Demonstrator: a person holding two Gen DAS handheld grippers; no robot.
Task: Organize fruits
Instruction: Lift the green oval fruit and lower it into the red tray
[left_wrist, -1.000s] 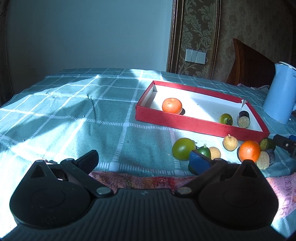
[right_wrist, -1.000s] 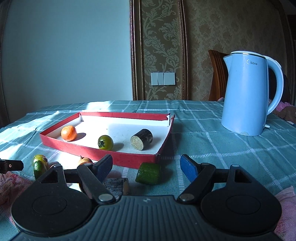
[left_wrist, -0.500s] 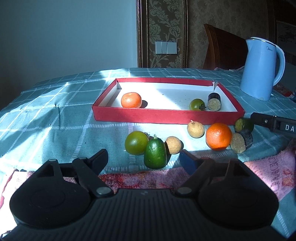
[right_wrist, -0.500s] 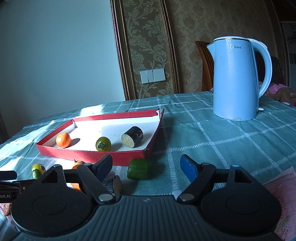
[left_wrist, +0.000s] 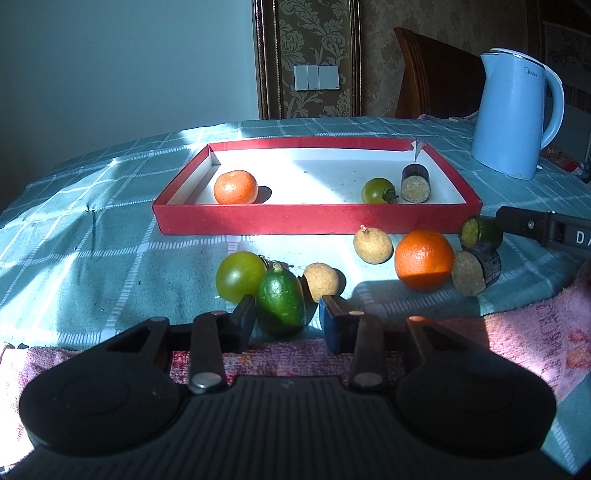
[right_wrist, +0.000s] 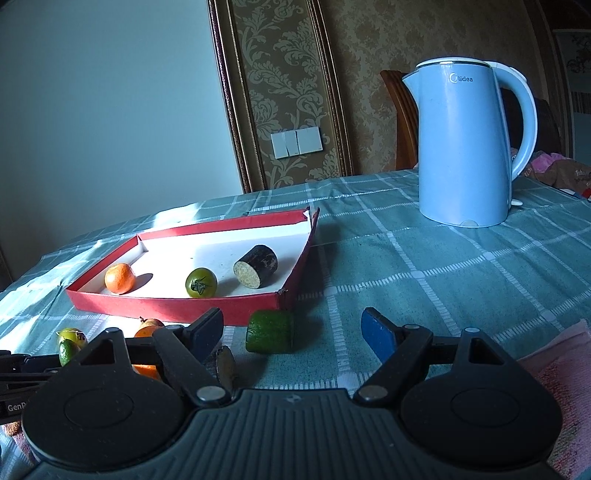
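- In the right wrist view the orange (right_wrist: 146, 365) at 8 o'clock is mostly hidden behind the right gripper (right_wrist: 291, 332)'s left finger.
- A dark cut piece (right_wrist: 223, 365) behind that finger shows only a sliver.
- In the left wrist view the green oval fruit (left_wrist: 280, 301) has its lower end covered by the left gripper (left_wrist: 286, 314), whose jaws are closing; whether the pads touch it is unclear.
- A dark bar (left_wrist: 546, 230) at 3 o'clock is cut off by the edge; its lettering is partly legible.
- The chair (left_wrist: 432, 74) behind the kettle (left_wrist: 513, 114) is partly hidden.
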